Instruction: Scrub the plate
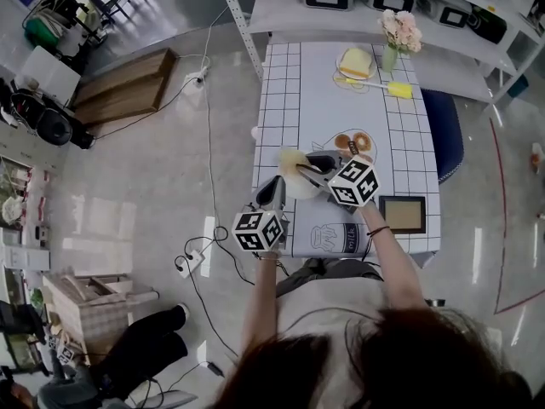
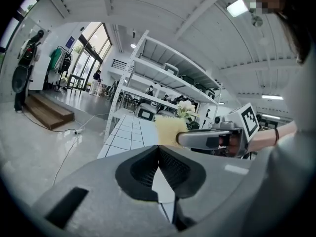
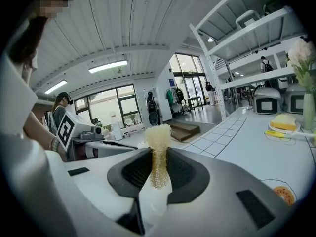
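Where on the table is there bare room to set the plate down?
Bare: the far-left stretch of the white gridded table, beyond the pale round plate; also the right strip between the yellow brush and the dark framed tray. Crowded: the far-right corner, around the vase of pale flowers.

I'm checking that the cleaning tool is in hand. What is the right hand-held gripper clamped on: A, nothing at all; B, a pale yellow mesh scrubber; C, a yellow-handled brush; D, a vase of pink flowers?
B: in the right gripper view, the right hand-held gripper has its jaws pinched on a pale yellow mesh scrubber, whose tuft sticks out past the jaw tips.
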Action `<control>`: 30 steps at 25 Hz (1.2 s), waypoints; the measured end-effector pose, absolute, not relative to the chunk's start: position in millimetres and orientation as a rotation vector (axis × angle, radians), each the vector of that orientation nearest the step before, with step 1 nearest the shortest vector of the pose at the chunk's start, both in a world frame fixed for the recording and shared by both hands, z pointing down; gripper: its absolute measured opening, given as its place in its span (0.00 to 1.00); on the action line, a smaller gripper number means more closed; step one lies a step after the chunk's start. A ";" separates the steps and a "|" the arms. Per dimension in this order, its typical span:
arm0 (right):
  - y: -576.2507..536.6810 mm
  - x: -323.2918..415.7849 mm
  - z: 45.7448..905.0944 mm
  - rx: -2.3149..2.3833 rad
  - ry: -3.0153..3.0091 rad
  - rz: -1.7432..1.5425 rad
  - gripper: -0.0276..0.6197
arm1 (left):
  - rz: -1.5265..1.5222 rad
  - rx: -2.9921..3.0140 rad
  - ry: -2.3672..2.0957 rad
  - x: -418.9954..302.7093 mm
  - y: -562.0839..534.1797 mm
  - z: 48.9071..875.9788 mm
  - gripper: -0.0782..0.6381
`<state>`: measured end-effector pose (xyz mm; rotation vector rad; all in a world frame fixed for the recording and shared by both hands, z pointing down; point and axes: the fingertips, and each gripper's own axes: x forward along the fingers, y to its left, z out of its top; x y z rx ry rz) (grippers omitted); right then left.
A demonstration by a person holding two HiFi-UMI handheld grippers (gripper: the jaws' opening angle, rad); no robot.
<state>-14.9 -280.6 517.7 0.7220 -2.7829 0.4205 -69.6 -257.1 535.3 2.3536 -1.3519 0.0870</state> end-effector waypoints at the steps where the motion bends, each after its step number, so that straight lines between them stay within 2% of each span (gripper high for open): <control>1: -280.5 -15.0 516.8 0.733 -2.794 0.419 0.17 | 0.083 2.354 -1.360 -70.8 -257.3 535.0 0.12; 30: -278.4 -20.5 510.4 0.790 -2.881 0.393 0.16 | 0.093 2.387 -1.380 -74.7 -262.7 531.5 0.12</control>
